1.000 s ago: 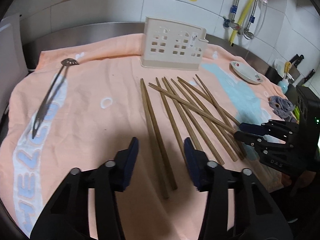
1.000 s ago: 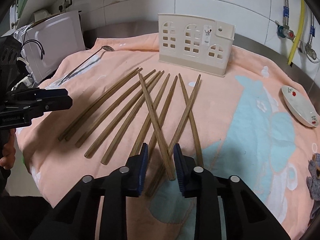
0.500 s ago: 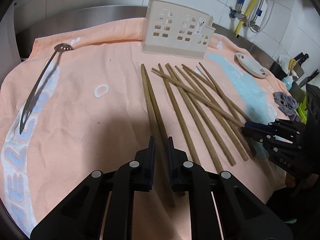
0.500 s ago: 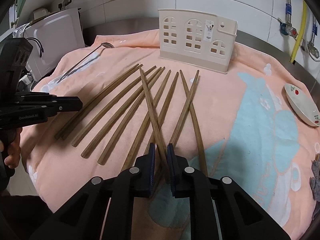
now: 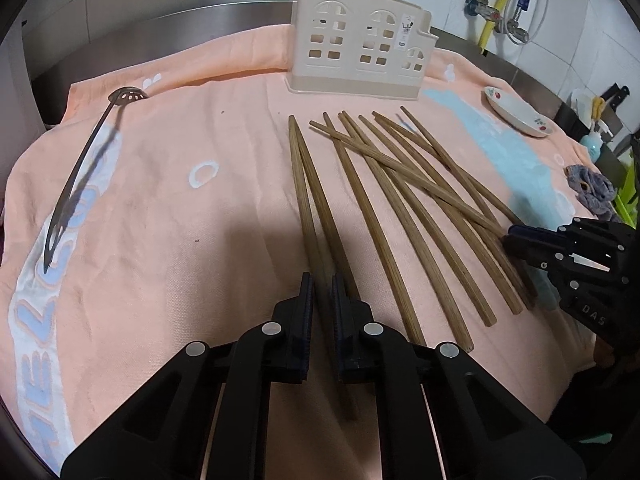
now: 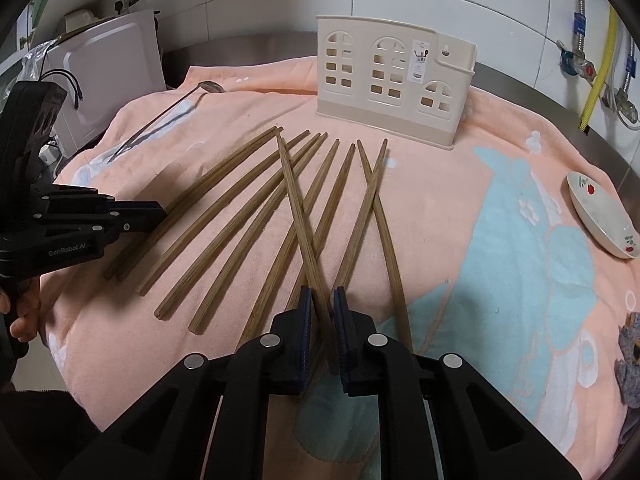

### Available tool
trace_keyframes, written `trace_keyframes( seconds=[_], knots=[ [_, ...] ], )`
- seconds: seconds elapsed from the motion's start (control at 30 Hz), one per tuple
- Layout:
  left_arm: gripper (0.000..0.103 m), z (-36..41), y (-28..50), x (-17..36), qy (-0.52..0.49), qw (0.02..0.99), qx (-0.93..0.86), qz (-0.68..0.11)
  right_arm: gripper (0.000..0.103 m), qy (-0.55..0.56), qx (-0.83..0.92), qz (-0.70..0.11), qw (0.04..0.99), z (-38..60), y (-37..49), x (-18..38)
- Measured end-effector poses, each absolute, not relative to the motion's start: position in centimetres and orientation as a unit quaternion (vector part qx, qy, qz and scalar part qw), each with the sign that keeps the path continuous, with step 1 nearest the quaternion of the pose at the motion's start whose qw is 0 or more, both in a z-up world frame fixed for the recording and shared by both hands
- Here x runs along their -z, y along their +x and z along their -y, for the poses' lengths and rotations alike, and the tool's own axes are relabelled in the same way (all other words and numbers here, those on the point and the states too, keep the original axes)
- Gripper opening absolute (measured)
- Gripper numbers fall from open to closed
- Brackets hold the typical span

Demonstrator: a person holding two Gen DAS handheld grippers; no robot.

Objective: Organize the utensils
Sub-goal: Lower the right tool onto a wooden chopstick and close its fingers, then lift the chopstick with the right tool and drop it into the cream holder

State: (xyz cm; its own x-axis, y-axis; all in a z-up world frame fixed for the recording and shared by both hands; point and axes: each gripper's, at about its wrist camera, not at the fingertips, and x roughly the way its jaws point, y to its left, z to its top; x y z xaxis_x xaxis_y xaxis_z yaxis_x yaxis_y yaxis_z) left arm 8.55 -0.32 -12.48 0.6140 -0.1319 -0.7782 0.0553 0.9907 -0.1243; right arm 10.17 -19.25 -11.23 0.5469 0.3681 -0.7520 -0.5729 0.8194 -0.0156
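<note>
Left gripper point(image 5: 320, 284) pinched on leftmost chopstick point(image 5: 306, 208) of pair, right gripper point(image 6: 320, 296) pinched on crossing chopstick point(image 6: 298, 208), remaining chopsticks point(image 6: 240, 216) fanned on towel point(image 6: 440, 200), holder point(image 6: 394, 80) upright behind, skimmer point(image 5: 80, 168) far left, dish point(image 6: 600, 216) right.

I count ten long brown wooden chopsticks point(image 6: 256, 208) before me. One cream plastic utensil holder point(image 6: 394, 84), one slotted metal spoon point(image 5: 86, 160), one small white dish point(image 6: 602, 216).
</note>
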Motion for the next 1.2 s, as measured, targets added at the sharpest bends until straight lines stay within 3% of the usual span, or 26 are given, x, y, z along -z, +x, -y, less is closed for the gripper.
trace_keyframes(
  seconds=[0.77,1.2],
  knots=[
    [0.01,1.2,8.4,12.5,-0.013,0.902,0.034,-0.431,0.01,-0.14,-0.259,-0.394,0.871,18.6,10.3,11.4],
    [0.009,0.6,8.5,12.5,-0.044,0.901,0.039,-0.43,0.007,-0.119,-0.269,-0.363,0.884,18.9,8.9,9.1]
  ],
)
